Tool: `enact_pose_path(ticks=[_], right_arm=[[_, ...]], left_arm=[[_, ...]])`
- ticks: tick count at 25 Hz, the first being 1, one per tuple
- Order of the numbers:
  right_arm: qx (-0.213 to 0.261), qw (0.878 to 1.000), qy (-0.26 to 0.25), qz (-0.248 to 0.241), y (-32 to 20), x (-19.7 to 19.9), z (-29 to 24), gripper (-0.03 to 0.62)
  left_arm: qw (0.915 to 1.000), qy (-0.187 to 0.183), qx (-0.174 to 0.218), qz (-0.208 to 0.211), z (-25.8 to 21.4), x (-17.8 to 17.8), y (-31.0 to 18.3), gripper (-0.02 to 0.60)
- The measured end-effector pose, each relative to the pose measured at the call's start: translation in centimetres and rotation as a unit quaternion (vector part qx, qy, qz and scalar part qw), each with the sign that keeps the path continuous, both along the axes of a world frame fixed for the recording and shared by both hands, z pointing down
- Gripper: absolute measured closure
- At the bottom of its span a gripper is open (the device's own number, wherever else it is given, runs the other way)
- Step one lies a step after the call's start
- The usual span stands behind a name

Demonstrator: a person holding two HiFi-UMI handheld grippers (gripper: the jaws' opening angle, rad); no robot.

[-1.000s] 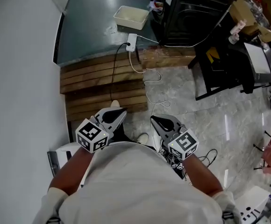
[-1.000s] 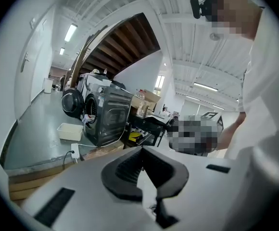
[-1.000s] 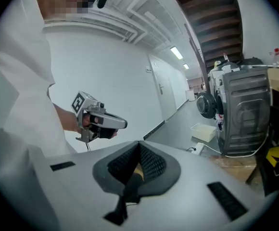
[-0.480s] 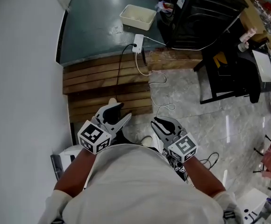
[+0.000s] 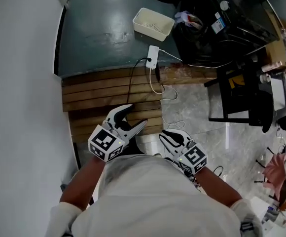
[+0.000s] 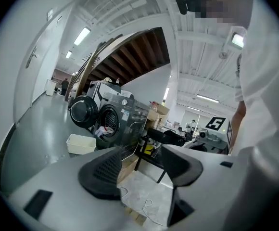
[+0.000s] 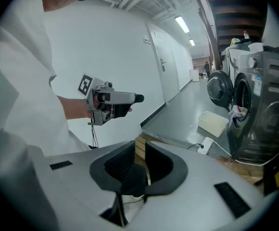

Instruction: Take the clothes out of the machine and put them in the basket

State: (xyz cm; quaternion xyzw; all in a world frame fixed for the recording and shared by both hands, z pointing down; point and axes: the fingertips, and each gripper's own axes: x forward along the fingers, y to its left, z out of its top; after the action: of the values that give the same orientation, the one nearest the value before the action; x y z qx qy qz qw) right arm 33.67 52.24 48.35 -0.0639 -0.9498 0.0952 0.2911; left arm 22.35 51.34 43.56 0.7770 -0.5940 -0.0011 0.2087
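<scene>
In the head view both of my tools sit low in the centre of the frame, just above my shirt. The left hand-held gripper [image 5: 135,115] has its jaws spread and still opening, with nothing between them; through the gap I see only wooden slats [image 5: 111,90] and pale stone floor. The right hand-held gripper [image 5: 164,135] has its jaws pressed together on nothing.

The washing machine [image 5: 217,19] stands at the upper right, well apart from both grippers. Its round door [image 6: 83,111] hangs open, and the clothes [image 5: 188,18] are bunched in the drum mouth. The white basket [image 5: 154,23] sits on the grey-green floor just left of the machine. I can't make out anything inside it. A white power strip [image 5: 153,57] lies below the basket, near the top edge of the slats, with a cable trailing from it.
</scene>
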Motion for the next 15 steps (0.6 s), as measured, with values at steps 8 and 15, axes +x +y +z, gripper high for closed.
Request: enact_pose_path(ticks=[8, 15], right_arm=[[0.011, 1.0, 0.005, -0.006, -2.2, -15.1, -8.5, 0.545], [0.017, 0.999, 0.002, 0.043, -7.3, -20.1, -9.9, 0.545]], left_arm=[[0.9988, -0.02, -0.021, 0.038, -6.1, -13.8, -1.3, 0.339], [0.9998, -0.007, -0.015, 0.012, -7.4, -19.9, -4.6, 0.364]])
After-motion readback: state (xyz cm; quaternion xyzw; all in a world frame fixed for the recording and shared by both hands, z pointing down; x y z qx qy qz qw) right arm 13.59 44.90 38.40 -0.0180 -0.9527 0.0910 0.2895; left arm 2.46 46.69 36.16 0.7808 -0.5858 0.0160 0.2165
